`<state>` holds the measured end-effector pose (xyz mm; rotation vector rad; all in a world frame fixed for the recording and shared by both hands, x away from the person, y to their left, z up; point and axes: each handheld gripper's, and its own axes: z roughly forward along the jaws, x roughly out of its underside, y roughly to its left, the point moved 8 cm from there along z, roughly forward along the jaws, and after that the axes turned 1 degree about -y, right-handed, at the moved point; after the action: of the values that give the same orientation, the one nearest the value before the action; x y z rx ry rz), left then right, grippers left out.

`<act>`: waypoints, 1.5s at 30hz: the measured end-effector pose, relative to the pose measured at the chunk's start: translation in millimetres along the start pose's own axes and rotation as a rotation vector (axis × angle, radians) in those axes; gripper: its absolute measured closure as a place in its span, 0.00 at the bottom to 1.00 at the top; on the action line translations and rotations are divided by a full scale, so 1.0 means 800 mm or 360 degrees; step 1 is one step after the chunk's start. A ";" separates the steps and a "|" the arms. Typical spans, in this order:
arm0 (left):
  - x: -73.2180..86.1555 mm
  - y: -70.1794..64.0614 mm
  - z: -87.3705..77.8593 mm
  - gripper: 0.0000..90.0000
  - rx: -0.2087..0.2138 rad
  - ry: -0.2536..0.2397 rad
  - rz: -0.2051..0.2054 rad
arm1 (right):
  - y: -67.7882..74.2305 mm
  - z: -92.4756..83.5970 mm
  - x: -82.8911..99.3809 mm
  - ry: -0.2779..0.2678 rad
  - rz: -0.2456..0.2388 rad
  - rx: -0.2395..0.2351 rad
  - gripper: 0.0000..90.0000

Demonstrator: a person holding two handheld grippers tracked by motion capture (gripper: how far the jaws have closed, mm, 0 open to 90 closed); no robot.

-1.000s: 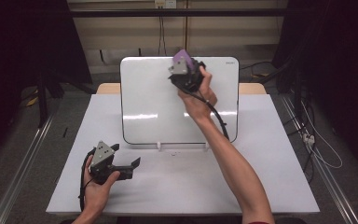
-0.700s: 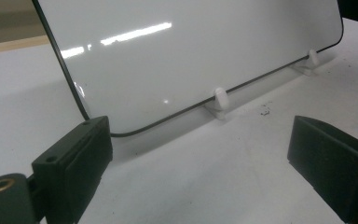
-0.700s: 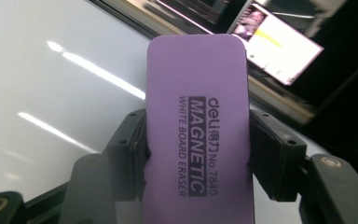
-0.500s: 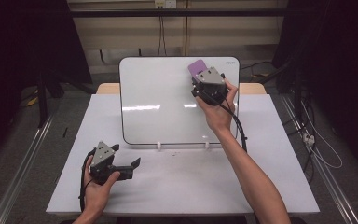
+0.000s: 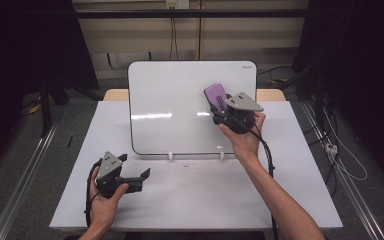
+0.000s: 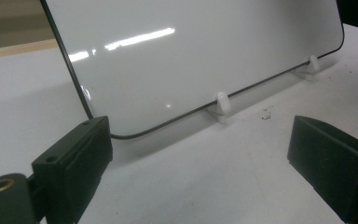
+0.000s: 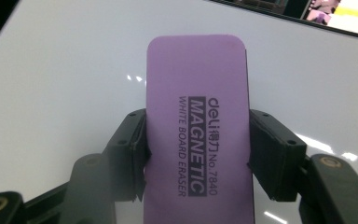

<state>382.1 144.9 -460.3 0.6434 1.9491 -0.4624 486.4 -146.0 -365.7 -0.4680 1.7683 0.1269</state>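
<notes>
On the white counter (image 5: 190, 200), a whiteboard (image 5: 175, 110) leans on two small clips (image 6: 221, 106). Before its right half, the right claw (image 5: 219, 107) is clenched on a purple eraser (image 7: 198, 135), whose lower end is cut off. The left claw (image 5: 139, 176) rests released near the counter's front left.

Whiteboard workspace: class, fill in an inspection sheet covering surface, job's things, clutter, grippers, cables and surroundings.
Surface: white table, bare in front.
Job's things: whiteboard propped on two white clips; purple eraser against its face.
Clutter: a small dark speck by the board's foot.
Grippers: right gripper shut on the eraser; left gripper open, low over the table.
Cables: black cable trailing along the right forearm.
Surroundings: dark curtains, floor wiring.
</notes>
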 end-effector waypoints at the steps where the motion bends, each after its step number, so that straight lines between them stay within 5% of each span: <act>1: 0.000 0.000 0.000 0.07 -0.0004 -0.0002 0.0001 | 0.002 -0.003 0.003 -0.0001 0.0005 -0.0019 0.47; 19: -0.009 -0.002 -0.007 0.06 0.0006 -0.0035 -0.0078 | 0.039 -0.037 0.058 -0.0046 0.0175 -0.0313 0.46; 25: -0.011 -0.001 -0.007 0.06 -0.0038 -0.0060 -0.0047 | 0.055 -0.045 0.073 -0.0044 0.0209 -0.0387 0.46; 34: -0.020 -0.019 -0.004 0.07 0.0059 -0.0118 -0.0061 | 0.088 -0.053 0.091 -0.0086 0.0279 -0.0504 0.46; 45: -0.060 -0.064 0.012 0.08 0.0291 -0.0100 -0.0109 | 0.111 -0.063 0.088 -0.0188 0.0263 -0.0590 0.46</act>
<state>374.4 87.9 -419.3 0.6710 1.8878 -0.7014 394.7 -98.4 -434.3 -0.5664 1.6688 0.5949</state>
